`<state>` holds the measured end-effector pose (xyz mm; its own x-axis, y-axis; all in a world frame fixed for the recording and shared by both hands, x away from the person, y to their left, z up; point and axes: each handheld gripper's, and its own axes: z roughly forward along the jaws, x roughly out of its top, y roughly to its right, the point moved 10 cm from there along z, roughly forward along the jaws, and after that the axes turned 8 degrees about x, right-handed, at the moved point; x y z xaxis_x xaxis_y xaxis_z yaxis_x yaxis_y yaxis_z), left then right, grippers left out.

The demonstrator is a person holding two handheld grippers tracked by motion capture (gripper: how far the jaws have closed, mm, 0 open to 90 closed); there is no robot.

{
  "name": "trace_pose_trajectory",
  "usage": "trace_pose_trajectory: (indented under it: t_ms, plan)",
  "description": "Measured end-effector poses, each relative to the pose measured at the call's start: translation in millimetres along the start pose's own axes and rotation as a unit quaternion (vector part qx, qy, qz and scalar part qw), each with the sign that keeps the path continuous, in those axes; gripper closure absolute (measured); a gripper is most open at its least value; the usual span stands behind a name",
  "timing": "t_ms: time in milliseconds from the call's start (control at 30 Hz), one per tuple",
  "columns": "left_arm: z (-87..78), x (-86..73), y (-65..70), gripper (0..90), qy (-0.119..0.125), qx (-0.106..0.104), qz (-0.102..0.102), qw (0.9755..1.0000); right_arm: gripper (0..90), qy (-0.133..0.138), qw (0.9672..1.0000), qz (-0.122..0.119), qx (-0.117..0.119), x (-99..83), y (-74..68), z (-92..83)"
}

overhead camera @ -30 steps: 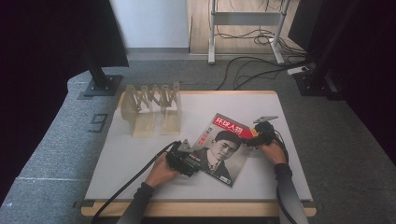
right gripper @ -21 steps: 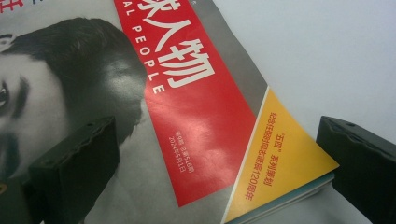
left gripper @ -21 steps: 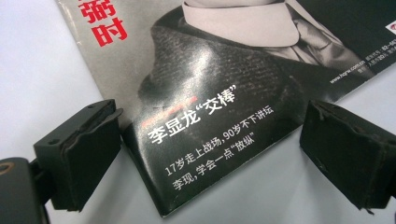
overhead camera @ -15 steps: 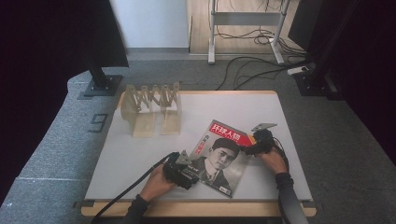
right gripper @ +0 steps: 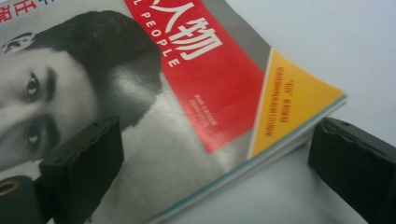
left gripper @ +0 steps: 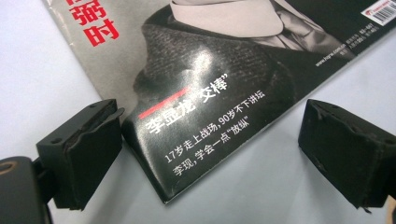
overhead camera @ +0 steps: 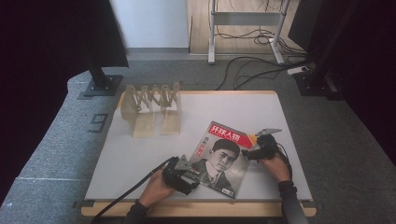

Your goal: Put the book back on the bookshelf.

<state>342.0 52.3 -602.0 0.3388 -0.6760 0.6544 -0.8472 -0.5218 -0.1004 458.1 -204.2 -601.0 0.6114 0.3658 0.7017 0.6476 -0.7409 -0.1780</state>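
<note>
Wooden rack (overhead camera: 152,108): at my far left on the tabletop (overhead camera: 140,158), an accordion-style folding rack standing upright near the back edge, well apart from the magazine and both grippers. Nothing lies between it and my working area.

Left gripper (overhead camera: 183,173): I have it low at the front of the tabletop, at the magazine's near left corner. In the left gripper view (left gripper: 212,154) the jaws stand apart, one on each side of that corner; the left jaw sits just beside the cover's edge, the right jaw off the cover over bare tabletop. Its black cable trails toward the front left edge.

Magazine (overhead camera: 217,157): flat on the tabletop, right of centre, cover up and turned at an angle. Red masthead at the far end, a black-and-white portrait below, a yellow triangle at its far right corner. In the left gripper view (left gripper: 210,88) the near corner lifts slightly off the surface.

Right gripper (overhead camera: 257,151): at the magazine's right edge, close to the yellow corner. In the right gripper view (right gripper: 215,168) its jaws are spread wide, the left jaw over the cover, the right jaw beyond the page edges above bare tabletop. Nothing is clamped.

Surroundings: grey carpet, cables and stand feet beyond the tabletop, none in my way.
</note>
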Motion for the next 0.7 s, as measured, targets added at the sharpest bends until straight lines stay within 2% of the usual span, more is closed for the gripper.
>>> trace_pose_trajectory:
  t_ms: [233, 333, 400, 433, 500, 700]
  plan:
    - [-1.4, -0.6, 11.9, 4.0, 0.0, -0.009, 0.006, 0.9999, 0.0, -0.003, 1.0, -0.007, 0.0, 9.2, 1.4, 11.9]
    - [-1.8, -0.8, 12.1, 3.9, 0.0, -0.012, 0.006, 0.9999, 0.0, -0.006, 0.9999, -0.011, 0.001, 10.2, 2.5, 12.6]
    - [-3.3, -1.4, 9.2, 4.7, -0.003, -0.02, 0.005, 0.9998, 2.1, -0.006, 0.9999, -0.01, 0.005, 10.3, 3.4, 11.0]
    - [-3.5, -2.2, 6.4, 2.0, -0.005, -0.019, 0.002, 0.9998, 2.9, -0.004, 0.9999, -0.008, 0.005, 10.7, 5.0, 9.3]
    - [-3.0, -6.3, -1.8, 0.0, -0.016, -0.003, 0.004, 0.9999, 1.2, 0.0, 1.0, 0.003, -0.004, 11.5, 14.7, 6.5]
    - [-3.1, -8.1, -11.8, 0.0, -0.009, 0.008, -0.007, 0.9999, 1.1, -0.003, 1.0, 0.009, -0.003, 19.2, 27.5, 11.5]
